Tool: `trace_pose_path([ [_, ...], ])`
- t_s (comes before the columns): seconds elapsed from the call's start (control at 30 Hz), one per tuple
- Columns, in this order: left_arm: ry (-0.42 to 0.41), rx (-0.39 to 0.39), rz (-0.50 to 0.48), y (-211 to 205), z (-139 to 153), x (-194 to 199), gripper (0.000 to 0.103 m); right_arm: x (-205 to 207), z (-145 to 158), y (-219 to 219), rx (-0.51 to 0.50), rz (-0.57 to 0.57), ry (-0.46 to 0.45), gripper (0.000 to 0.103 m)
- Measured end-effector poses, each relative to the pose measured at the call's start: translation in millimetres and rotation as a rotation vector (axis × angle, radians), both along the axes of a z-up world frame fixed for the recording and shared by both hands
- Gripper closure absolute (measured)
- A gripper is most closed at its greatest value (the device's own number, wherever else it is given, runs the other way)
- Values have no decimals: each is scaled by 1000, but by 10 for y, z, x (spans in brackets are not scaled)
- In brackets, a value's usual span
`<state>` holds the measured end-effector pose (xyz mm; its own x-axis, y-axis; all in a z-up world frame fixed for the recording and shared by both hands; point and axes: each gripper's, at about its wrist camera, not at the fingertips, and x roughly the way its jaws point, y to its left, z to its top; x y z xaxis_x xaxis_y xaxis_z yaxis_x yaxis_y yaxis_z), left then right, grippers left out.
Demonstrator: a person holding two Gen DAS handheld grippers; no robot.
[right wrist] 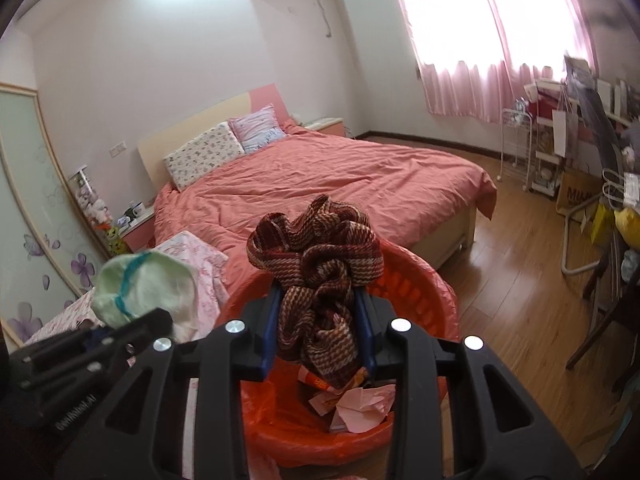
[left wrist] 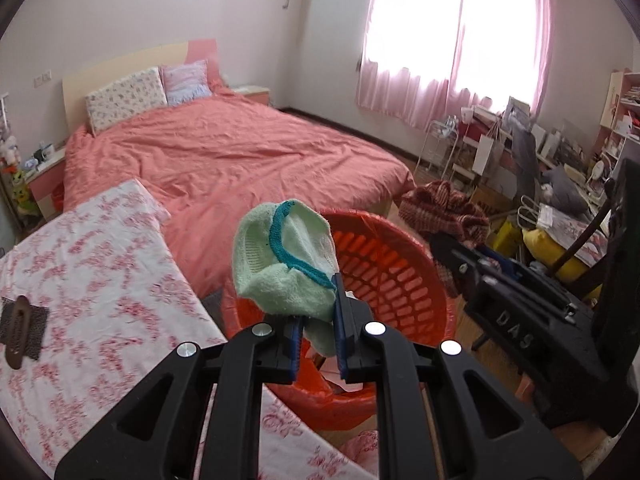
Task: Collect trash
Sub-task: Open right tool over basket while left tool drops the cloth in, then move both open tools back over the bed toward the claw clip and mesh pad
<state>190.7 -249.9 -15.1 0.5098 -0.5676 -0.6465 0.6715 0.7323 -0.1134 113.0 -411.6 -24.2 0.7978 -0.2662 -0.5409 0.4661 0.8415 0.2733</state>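
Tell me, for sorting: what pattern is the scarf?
Dark red and cream woven checks; right wrist view.

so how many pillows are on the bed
2, both leaning against the headboard: a white floral pillow on the left and a pale striped pillow right beside it. The duvet could hide more.

A crumpled pale-green sock (left wrist: 284, 264) with a teal band hangs above the rim of an orange plastic basket (right wrist: 416, 280). A bunched maroon-and-cream knitted scarf (right wrist: 320, 280) dangles over the crumpled paper scraps (right wrist: 360, 400) inside.
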Motion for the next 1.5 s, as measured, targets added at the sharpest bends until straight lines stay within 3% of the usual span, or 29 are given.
trace_pose_path([
  [0.07, 24, 15, 7, -28, -89, 49, 82, 39, -65, -81, 30, -8, 3, 61],
  [0.13, 29, 30, 24, -22, -122, 38, 60, 74, -125, -123, 49, -13, 7, 56],
  [0.37, 33, 79, 97, 90, -219, 76, 43, 135, -268, -75, 31, -17, 34, 43],
  [0.43, 6, 89, 148, 212, -203, 63, 29, 133, -255, -24, 9, -19, 33, 39],
  [0.6, -28, 117, 244, 570, -184, 65, 14, 144, -176, 160, -53, -2, 39, 28],
  [0.73, -39, 150, 338, 946, -199, 108, 8, 200, -130, 357, -76, 37, 55, 26],
  [0.93, -10, 188, 495, 1686, -283, 230, 7, 407, -141, 874, -113, 147, 93, 26],
  [1.27, 19, 210, 730, 2982, -383, 316, 7, 1038, -205, 2198, -121, 404, 134, 26],
  [1.5, 41, 203, 833, 3572, -437, 354, 7, 1494, -306, 3038, -76, 541, 166, 38],
])
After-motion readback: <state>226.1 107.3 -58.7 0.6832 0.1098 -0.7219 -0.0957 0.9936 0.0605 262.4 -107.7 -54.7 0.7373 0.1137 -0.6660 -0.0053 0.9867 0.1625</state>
